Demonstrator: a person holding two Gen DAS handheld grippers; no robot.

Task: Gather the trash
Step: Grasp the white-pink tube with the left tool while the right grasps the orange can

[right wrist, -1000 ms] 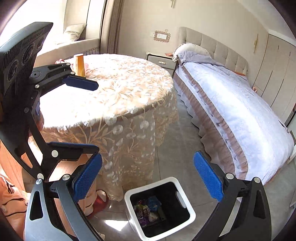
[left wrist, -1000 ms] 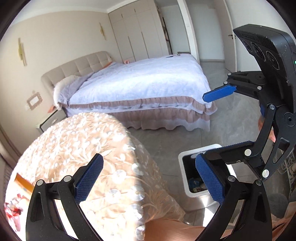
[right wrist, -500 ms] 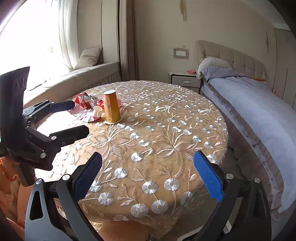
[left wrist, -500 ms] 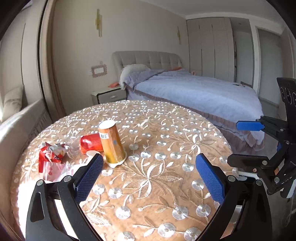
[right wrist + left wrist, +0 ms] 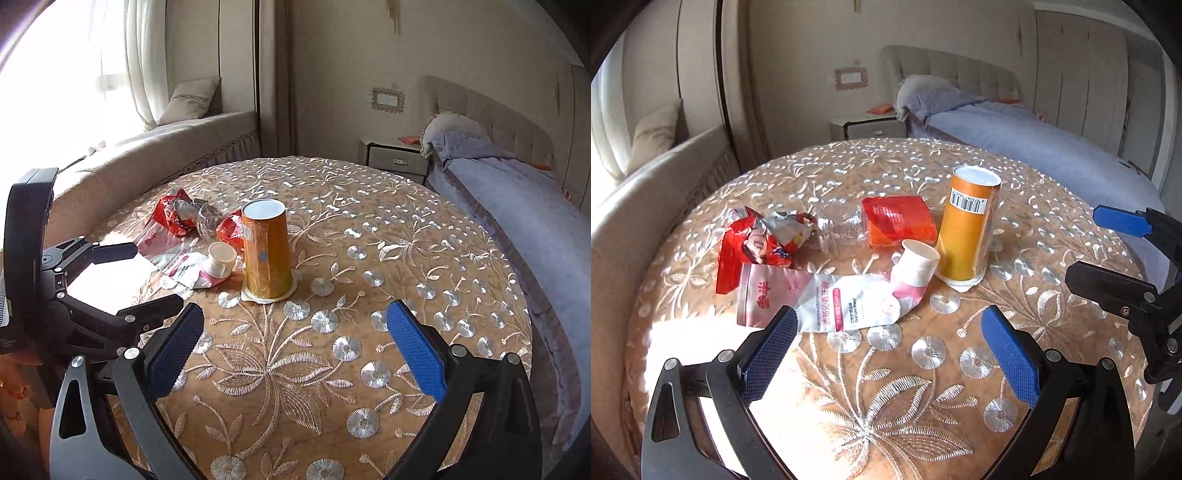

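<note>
Trash lies on a round table [image 5: 923, 387] with an embroidered cloth. An orange canister [image 5: 967, 229] [image 5: 266, 249] stands upright. Beside it lie a flattened pink-white tube [image 5: 827, 299] [image 5: 177, 262] with a white cap [image 5: 918, 260], a clear plastic bottle with a red label [image 5: 871, 221] [image 5: 218, 221], and a crumpled red wrapper [image 5: 753, 243] [image 5: 171, 212]. My left gripper [image 5: 886, 354] is open just short of the tube, nothing between its fingers. My right gripper [image 5: 295, 347] is open in front of the canister, empty.
A bed [image 5: 517, 206] with a lilac cover runs along the right of the table. A nightstand [image 5: 395, 158] stands against the back wall. A cushioned window bench [image 5: 155, 155] lies behind the table at the left. The near half of the tablecloth [image 5: 369, 350] holds no objects.
Both grippers swung from the floor bin up to the table top, then moved closer to the trash pile. Both stayed open.
</note>
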